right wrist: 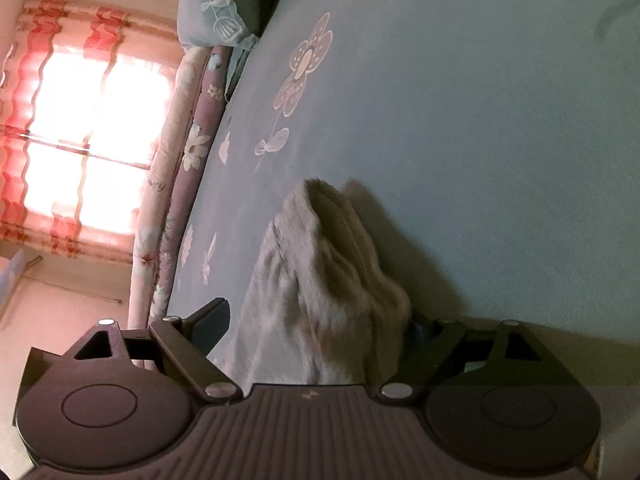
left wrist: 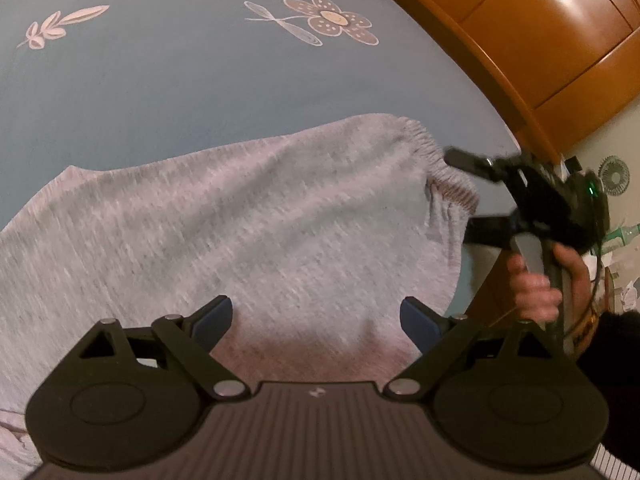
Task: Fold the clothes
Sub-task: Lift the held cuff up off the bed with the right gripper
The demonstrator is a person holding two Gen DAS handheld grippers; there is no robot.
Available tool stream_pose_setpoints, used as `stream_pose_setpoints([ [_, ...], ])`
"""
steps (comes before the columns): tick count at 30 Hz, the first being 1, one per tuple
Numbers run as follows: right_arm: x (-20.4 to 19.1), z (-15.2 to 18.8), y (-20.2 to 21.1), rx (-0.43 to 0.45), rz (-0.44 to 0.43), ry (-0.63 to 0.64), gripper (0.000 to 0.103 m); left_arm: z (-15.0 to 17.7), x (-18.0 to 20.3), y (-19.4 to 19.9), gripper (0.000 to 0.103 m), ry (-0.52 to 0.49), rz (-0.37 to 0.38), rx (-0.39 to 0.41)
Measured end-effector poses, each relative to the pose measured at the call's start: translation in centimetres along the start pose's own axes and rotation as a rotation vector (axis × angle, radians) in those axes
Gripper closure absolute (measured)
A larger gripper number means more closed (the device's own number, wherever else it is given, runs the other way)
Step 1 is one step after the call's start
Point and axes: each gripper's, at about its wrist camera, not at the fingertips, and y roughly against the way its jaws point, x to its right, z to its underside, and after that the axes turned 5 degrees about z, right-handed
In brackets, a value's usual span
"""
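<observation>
My left gripper (left wrist: 316,320) stands wide open above the grey knit garment (left wrist: 240,216), its blue pads (left wrist: 214,316) well apart and pressing on nothing, the cloth spread flat on the blue flowered bed sheet (left wrist: 160,80) ahead of and beneath it. My right gripper (right wrist: 316,320) is wide too; a bunched fold of the garment (right wrist: 332,280) rises between its fingers, and I cannot tell whether the cloth touches the half-hidden right pad, though neither pad squeezes it.
</observation>
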Motion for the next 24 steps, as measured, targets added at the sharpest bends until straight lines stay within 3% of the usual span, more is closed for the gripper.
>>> stream_pose_setpoints([
  [6, -1.4, 0.5, -1.2, -0.113, -0.001, 0.112, 0.008, 0.0, 0.1, 0.1, 0.012, 0.0, 0.014, 0.005],
  [11, -1.8, 0.3, -2.0, -0.148, -0.009, 0.122, 0.008, -0.1, -0.6, 0.2, 0.012, 0.031, 0.014, 0.017],
  [14, -3.0, -0.1, -3.1, -0.183, 0.011, 0.191, 0.007, 0.1, -1.0, 0.2, 0.012, 0.053, 0.008, 0.023],
  [16, -3.1, 0.1, -2.9, -0.195, 0.031, 0.233, 0.014, 0.4, -1.1, 0.4, 0.012, 0.063, 0.011, 0.024],
  [18, -2.6, 0.1, -2.3, -0.184, 0.078, 0.23, 0.047, 0.5, -1.3, 0.6, 0.012, 0.067, 0.01, 0.022],
  [20, -1.3, -0.1, -1.9, -0.185, 0.089, 0.169, 0.064, 0.6, -1.4, 0.8, 0.012, 0.071, 0.008, 0.027],
  [22, -0.1, -0.3, -1.8, -0.194, 0.071, 0.104, 0.065, 0.7, -1.6, 1.0, 0.012, 0.071, 0.005, 0.03],
  [24, -0.8, -0.1, -1.9, -0.198, 0.098, 0.144, 0.064, 0.8, -1.8, 1.2, 0.012, 0.076, -0.001, 0.035],
])
